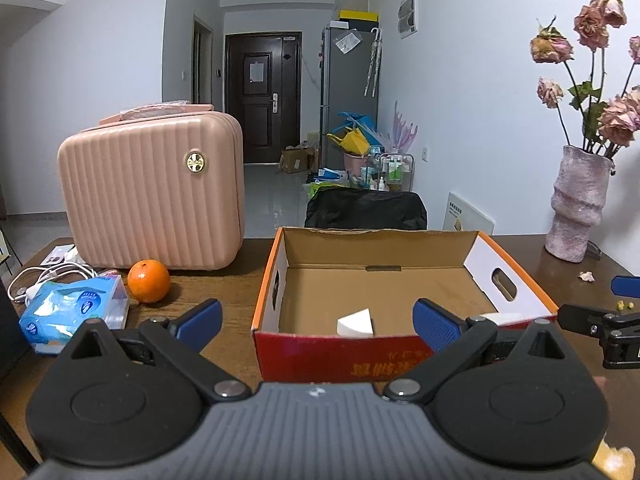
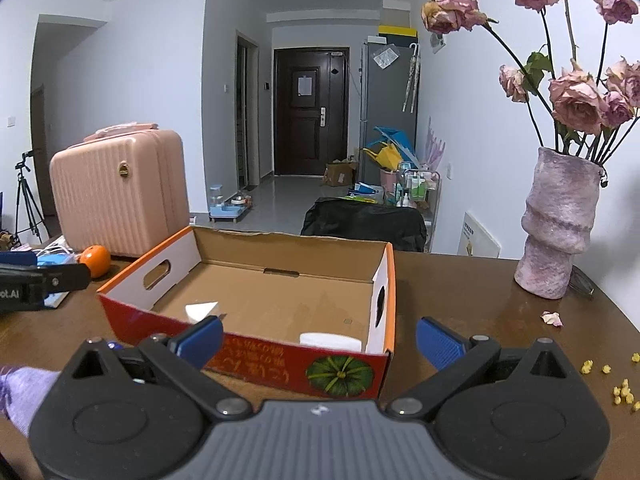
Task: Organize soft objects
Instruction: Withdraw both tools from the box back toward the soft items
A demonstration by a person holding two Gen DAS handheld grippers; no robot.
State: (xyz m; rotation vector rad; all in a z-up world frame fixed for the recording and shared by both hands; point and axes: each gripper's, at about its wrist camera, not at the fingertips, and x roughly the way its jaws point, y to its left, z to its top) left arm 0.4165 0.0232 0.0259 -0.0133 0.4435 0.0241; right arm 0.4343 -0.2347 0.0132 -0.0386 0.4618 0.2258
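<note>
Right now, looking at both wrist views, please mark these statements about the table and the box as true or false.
1. The left gripper is open and holds nothing. True.
2. The cardboard box is completely empty. False: a white wedge-shaped sponge and another white piece lie inside it.
3. The orange sits on the table in front of the pink suitcase. True.
4. The right gripper is shut on a sponge. False: it is open, with nothing between its fingers.
5. The vase of flowers stands inside the box. False: it stands on the table, to the right of the box.
</note>
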